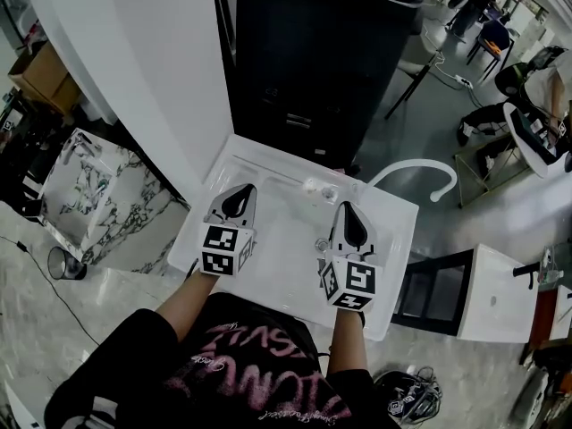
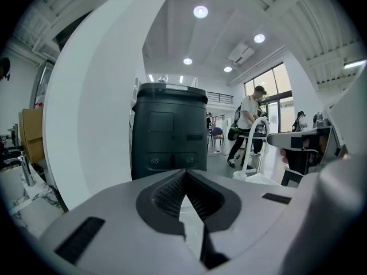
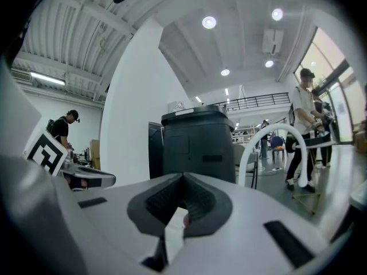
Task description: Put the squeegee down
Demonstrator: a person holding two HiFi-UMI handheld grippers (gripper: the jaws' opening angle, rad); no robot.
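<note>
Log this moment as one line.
left gripper: shut, empty | right gripper: shut, contents unclear | both above white table | squeegee: not identifiable

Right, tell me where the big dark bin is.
In the head view the dark bin stands at top centre, just beyond the far edge of the white table, with the white pillar on its left.
</note>
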